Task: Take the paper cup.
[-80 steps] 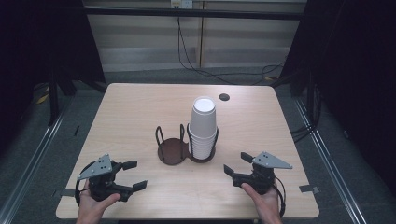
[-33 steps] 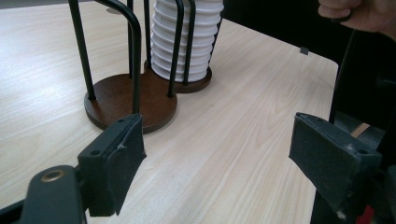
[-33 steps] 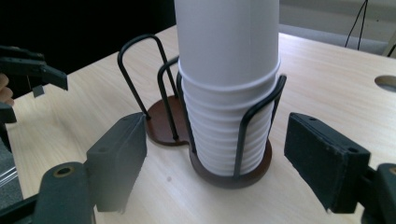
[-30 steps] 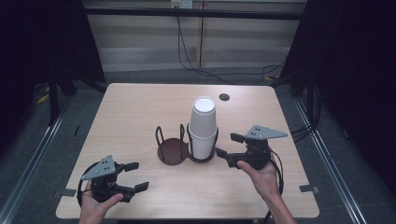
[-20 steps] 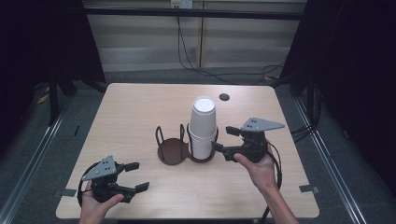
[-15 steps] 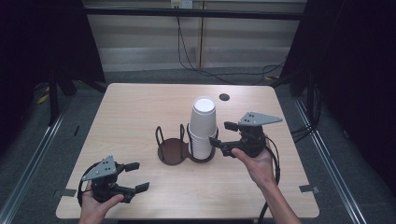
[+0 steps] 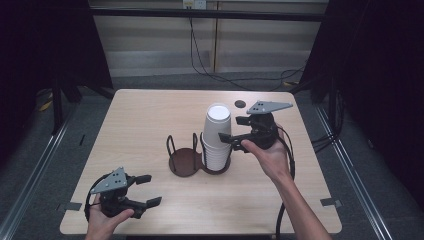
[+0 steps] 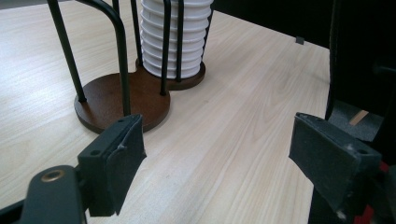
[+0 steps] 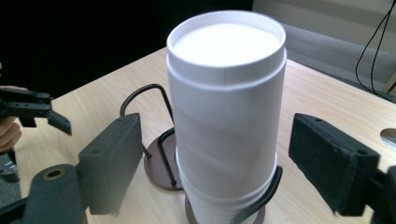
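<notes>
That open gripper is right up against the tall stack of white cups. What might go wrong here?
The right gripper sits high on the cup stack, so a sideways nudge might tip it. Closing hard may crush the top cup, or lift several nested cups at once. The holder seems held by nothing and might slide; the left gripper is away.

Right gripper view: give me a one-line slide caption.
Open right gripper straddles the top of the white cup stack, which stands in a wire holder on the table.
</notes>
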The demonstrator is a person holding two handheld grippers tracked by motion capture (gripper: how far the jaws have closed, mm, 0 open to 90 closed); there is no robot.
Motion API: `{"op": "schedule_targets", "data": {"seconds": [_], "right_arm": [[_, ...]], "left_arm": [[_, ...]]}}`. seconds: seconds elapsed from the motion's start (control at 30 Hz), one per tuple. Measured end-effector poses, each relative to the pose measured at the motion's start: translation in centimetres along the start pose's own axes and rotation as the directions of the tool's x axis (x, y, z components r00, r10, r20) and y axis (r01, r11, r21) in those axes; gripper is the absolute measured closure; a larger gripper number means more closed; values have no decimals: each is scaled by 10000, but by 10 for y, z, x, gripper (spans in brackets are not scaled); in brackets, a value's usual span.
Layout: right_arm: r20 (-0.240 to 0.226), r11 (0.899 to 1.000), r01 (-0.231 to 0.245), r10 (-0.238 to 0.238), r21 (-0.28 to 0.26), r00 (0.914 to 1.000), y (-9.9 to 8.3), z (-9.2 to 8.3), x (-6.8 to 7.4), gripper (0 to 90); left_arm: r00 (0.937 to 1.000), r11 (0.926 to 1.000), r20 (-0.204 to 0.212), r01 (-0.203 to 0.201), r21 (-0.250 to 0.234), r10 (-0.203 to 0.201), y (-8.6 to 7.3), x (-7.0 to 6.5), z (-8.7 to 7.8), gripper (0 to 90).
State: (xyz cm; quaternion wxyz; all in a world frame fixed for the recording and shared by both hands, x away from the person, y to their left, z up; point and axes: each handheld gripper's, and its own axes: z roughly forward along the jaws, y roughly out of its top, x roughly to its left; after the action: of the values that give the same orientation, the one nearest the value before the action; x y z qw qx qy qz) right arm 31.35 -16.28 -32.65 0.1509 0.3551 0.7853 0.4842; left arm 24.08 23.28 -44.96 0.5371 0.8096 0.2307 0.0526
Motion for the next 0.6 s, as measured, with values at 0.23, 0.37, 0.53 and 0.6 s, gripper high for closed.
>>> {"op": "schedule_targets", "data": {"seconds": [0.23, 0.37, 0.53, 0.6], "right_arm": [[-27, 9983, 111, -110, 572, 9999, 9, 8, -6, 140], [-158, 9960, 146, -132, 881, 9998, 12, 13, -8, 141], [-216, 9916, 305, -280, 1256, 9994, 20, 19, -7, 140], [-264, 9899, 305, -271, 1381, 9993, 24, 23, -8, 140]], "left_arm": [[10000, 10000, -13, 5, 43, -5, 0, 0, 1, 178], [10000, 9999, 47, -65, 86, 64, 1, -1, 1, 180], [9999, 9999, 86, -112, 126, 111, 1, -2, 2, 180], [9998, 9997, 79, -157, 172, 156, 1, -3, 2, 180]]}}
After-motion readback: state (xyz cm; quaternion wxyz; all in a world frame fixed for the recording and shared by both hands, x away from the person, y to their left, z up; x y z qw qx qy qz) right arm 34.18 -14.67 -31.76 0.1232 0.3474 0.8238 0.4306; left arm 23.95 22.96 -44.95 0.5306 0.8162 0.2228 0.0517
